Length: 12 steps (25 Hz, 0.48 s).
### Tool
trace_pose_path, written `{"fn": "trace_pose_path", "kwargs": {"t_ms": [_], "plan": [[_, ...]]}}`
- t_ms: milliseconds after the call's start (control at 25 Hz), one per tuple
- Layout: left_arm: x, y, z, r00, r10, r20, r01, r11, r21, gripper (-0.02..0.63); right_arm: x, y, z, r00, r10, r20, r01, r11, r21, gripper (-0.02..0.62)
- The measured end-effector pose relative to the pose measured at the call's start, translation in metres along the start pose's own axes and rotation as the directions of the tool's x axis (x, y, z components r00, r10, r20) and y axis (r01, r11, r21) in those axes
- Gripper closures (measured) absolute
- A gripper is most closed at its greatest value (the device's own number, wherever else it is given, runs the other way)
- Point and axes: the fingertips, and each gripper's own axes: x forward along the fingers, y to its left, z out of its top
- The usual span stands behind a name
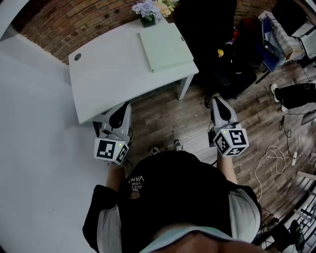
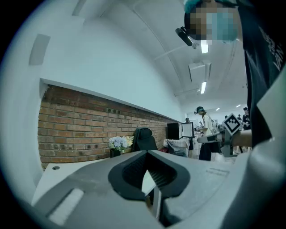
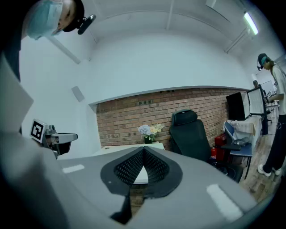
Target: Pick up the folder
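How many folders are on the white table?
1. The folder lies flat on the table's right part in the head view, next to the flowers. None seems hidden.

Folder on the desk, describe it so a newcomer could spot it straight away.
Start at the white desk that stands against the brick wall. On its right-hand end lies the folder, just in front of the flowers. It is the only flat, pale green square there; the flowers stand upright.

Flowers (image 1: 148,9) cut by top edge; desk (image 3: 139,175) mostly hidden behind right tongs (image 3: 144,149).
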Motion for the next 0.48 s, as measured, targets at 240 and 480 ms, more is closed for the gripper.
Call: {"fn": "trace_pose_path", "kwargs": {"t_ms": [240,480], "plan": [[0.001,-0.007,0.003,1.000,0.000,0.019,0.000,1.000,-0.008,0.606,-0.002,-0.001,0.005,0.999,0.025,0.021,-0.025,1.000,0.014,0.597],[0.006,-0.016,0.003,0.999,0.027,0.028,-0.026,0.999,-0.029,0.606,-0.001,-0.012,0.004,0.999,0.051,0.020,-0.051,0.998,0.026,0.597]]}}
